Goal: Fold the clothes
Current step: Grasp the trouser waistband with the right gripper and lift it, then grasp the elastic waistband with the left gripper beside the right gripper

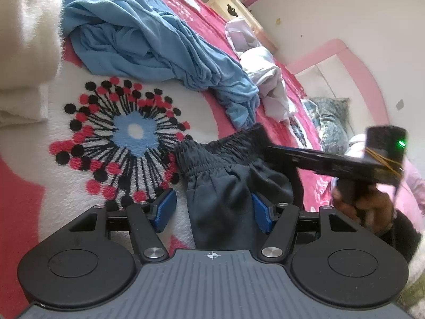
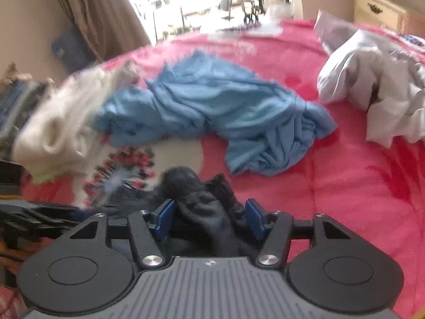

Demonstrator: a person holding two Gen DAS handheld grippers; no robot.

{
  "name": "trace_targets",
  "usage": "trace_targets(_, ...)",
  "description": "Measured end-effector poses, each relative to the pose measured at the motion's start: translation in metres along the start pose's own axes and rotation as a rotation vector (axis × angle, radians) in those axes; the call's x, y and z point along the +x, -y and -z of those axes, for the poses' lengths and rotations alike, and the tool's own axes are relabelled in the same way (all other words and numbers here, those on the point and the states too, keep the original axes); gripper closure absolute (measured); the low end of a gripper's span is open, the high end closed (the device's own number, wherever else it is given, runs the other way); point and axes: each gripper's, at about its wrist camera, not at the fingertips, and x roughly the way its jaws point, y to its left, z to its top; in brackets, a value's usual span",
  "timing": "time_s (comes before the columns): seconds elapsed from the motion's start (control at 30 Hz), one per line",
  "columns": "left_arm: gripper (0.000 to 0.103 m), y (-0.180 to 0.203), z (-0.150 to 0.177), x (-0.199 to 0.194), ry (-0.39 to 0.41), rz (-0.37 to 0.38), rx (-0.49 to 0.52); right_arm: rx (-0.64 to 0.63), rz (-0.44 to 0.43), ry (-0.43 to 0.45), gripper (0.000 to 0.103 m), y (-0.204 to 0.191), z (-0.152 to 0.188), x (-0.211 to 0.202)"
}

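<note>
Dark grey shorts (image 1: 225, 175) with an elastic waistband lie crumpled on the pink and white blanket (image 1: 39, 186). My left gripper (image 1: 212, 212) is open above one leg of the shorts; the fabric sits between the blue pads, clear of the left pad. In the right wrist view the right gripper (image 2: 209, 218) is open, with a bunched part of the shorts (image 2: 202, 212) loose between its pads. From the left wrist view, the right gripper (image 1: 268, 150) reaches over the waistband, held by a hand (image 1: 366, 207).
A crumpled light blue garment (image 1: 148, 42) (image 2: 212, 106) lies beyond the shorts. A white garment (image 1: 265, 79) (image 2: 372, 93) is further right, a fluffy cream one (image 1: 26, 40) (image 2: 58, 130) at the left. A pink headboard (image 1: 358, 61), a pillow (image 1: 332, 122) and a cream dresser (image 2: 377, 8) border the bed.
</note>
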Motion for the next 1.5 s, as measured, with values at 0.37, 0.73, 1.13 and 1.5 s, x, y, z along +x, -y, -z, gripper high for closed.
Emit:
trace_targets(0.37,0.041,0.009,0.003,0.007,-0.006,-0.013,0.038,0.154,-0.145,-0.041,0.035,0.029,-0.001,0.004)
trace_targets(0.73,0.041,0.016,0.005,0.009,0.002,-0.041,0.056,0.107,-0.096,-0.078,0.072,0.031,0.011,0.008)
trace_targets(1.13,0.051,0.014,0.004,0.017,0.024,-0.032,-0.095,0.150,-0.025,-0.082,0.086,0.019,0.015,0.014)
trace_targets(1.5,0.092,0.019,0.011,0.000,0.144,-0.084,-0.114,0.050,0.090,0.071,0.098,-0.018,0.020,-0.012)
